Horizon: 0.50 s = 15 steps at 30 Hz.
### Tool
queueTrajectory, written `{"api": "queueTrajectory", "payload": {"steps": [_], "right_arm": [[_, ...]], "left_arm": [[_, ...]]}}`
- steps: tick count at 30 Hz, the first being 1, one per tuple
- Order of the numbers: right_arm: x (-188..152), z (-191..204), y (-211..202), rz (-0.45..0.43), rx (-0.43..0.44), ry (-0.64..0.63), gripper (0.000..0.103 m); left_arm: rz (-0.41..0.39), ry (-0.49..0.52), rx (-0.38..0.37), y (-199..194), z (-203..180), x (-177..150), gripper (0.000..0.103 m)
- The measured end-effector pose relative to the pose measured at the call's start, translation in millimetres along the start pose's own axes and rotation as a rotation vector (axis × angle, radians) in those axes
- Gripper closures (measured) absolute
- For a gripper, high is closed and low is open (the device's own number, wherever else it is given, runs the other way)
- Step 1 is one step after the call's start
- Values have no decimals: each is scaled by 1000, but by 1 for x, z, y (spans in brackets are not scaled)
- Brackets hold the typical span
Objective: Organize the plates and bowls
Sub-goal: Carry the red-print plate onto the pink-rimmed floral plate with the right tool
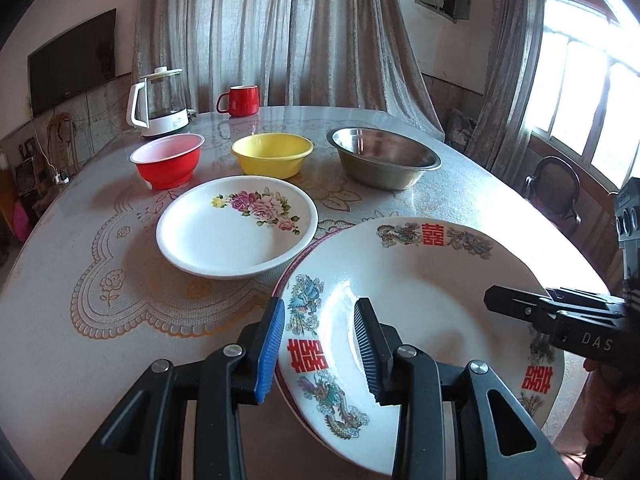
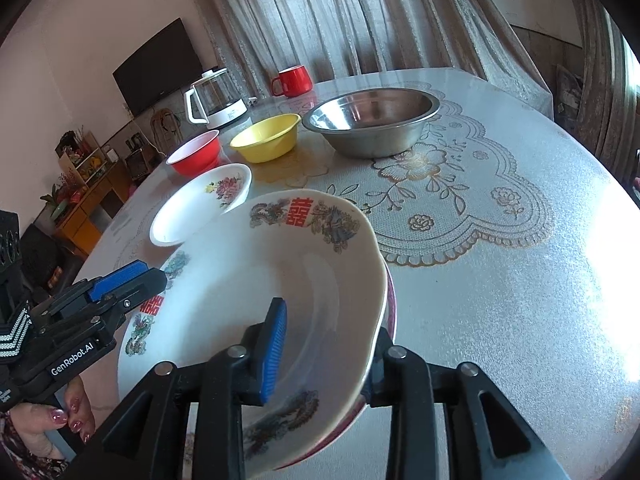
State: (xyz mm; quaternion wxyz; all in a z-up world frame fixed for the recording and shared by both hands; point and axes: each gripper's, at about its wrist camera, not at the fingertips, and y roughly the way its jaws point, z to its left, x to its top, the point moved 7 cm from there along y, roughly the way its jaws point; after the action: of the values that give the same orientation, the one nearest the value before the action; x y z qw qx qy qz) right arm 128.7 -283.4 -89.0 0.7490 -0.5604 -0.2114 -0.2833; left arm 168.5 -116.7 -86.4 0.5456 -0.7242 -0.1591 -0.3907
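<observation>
At the far left of the surface [image 1: 80, 280] stands a white-handled glass kettle [image 1: 158, 100], a red mug [image 1: 240, 100] just to its right. A dark screen [image 1: 72, 64] hangs on the left wall, and grey curtains [image 1: 280, 32] hang behind.

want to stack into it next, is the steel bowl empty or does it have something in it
Empty. Both wrist views look into the steel bowl and show only bare shiny metal across its bottom and walls, nothing inside.

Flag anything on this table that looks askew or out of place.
Only the dragon plate: it sits tilted on a red-rimmed plate beneath, its rim between both claws. No spills or damage visible; bowls stand upright.
</observation>
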Motion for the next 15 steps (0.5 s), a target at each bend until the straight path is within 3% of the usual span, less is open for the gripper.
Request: {"api": "queueTrajectory", "payload": {"steps": [4, 9, 11, 13, 15], "right_arm": [[-3, -8, -16, 0, 29, 46, 70], [-11, -12, -25, 3, -29, 19, 77], [-11, -16, -24, -15, -64, 12, 87], [-10, -15, -21, -22, -80, -5, 88], [-8, -11, -18, -31, -112, -41, 88]], "left_arm": [[-3, -15, 3, 0, 2, -2, 66], [-1, -47, 0, -2, 7, -2, 65], [10, -62, -10, -3, 8, -4, 53], [4, -69, -11, -7, 9, -4, 41], [-10, -69, -7, -12, 10, -4, 39]]}}
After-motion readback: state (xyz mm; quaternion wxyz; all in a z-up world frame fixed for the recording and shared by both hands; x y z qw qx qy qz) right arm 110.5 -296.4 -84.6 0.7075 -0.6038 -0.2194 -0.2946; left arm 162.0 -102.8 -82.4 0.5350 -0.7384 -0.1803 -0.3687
